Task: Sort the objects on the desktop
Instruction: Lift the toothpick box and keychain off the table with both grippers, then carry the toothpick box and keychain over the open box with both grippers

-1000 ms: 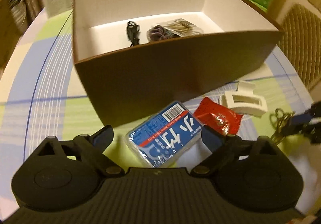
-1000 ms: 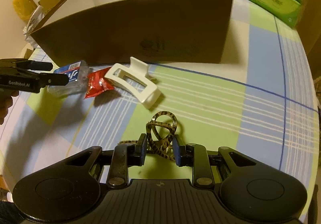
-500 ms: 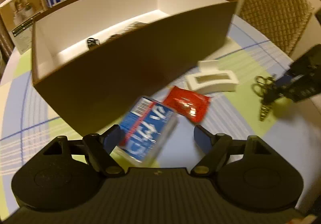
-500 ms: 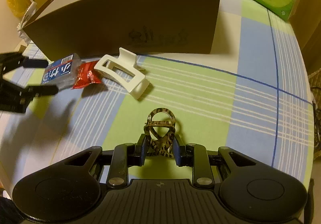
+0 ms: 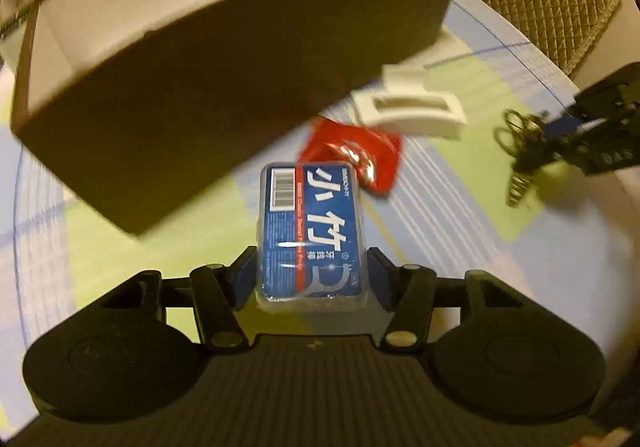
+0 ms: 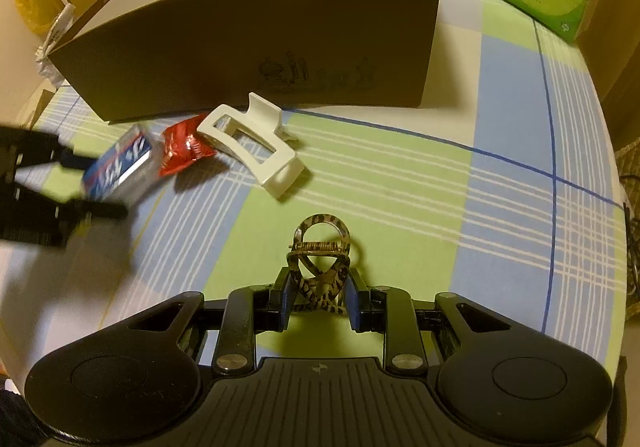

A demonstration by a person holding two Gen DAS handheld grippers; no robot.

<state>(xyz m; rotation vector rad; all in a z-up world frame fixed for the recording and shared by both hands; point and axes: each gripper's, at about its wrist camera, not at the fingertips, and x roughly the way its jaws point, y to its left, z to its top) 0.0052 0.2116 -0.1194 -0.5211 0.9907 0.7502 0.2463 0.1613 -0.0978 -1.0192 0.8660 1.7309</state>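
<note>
My left gripper (image 5: 312, 279) clamps the case (image 5: 311, 235), long axis to 12; box (image 5: 224, 87) at 11. Right gripper (image 6: 318, 297) pinches the clip (image 6: 320, 267).

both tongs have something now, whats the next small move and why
Probably lift the left tongs and carry the blue packet over the near wall of the brown box. The pads sit against both sides of the packet, and the box stands just ahead. The right tongs are shut on the leopard hair clip and could follow. The red sachet and white hair clip lie on the tablecloth.
</note>
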